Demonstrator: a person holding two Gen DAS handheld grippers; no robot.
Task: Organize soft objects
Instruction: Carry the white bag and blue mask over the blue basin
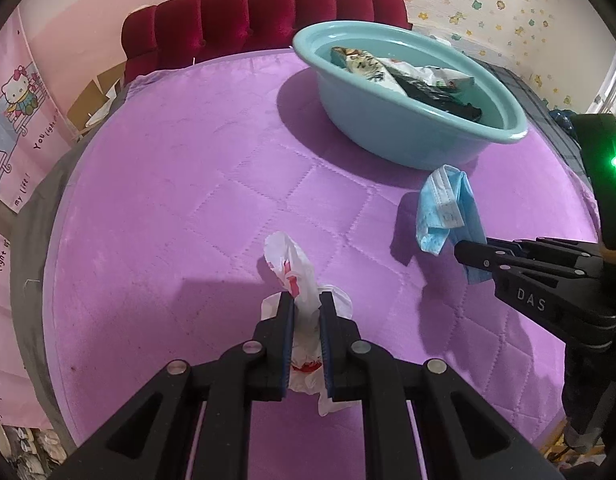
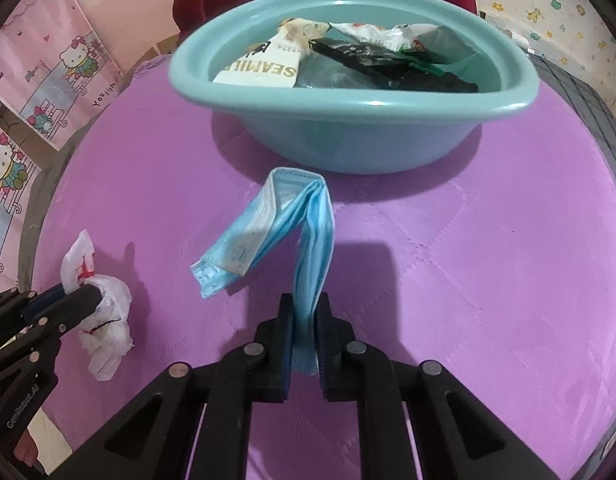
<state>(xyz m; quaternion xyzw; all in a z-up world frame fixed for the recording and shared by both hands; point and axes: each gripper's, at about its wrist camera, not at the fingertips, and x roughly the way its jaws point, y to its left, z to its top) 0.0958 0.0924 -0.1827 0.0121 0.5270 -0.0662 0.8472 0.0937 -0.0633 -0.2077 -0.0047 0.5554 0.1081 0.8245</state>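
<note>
The left gripper (image 1: pixel 307 300) pinches a crumpled white plastic bag (image 1: pixel 294 276) with red print between its 2 fingers, above the purple quilted mattress (image 1: pixel 188 200). The right gripper (image 2: pixel 305 304) clamps a folded blue face mask (image 2: pixel 276 232), which droops forward. Beyond both sits a teal basin (image 2: pixel 348 136) holding wrappers and dark bags (image 2: pixel 372 60), near the red headboard (image 1: pixel 248 16).

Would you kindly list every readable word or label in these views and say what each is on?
"DAS": side of the right tool.
"SEAMIL", cut off: white packet in the teal basin.
"You light up my life!": pink cartoon-cat posters.
Print on the blue face mask: too small.
</note>
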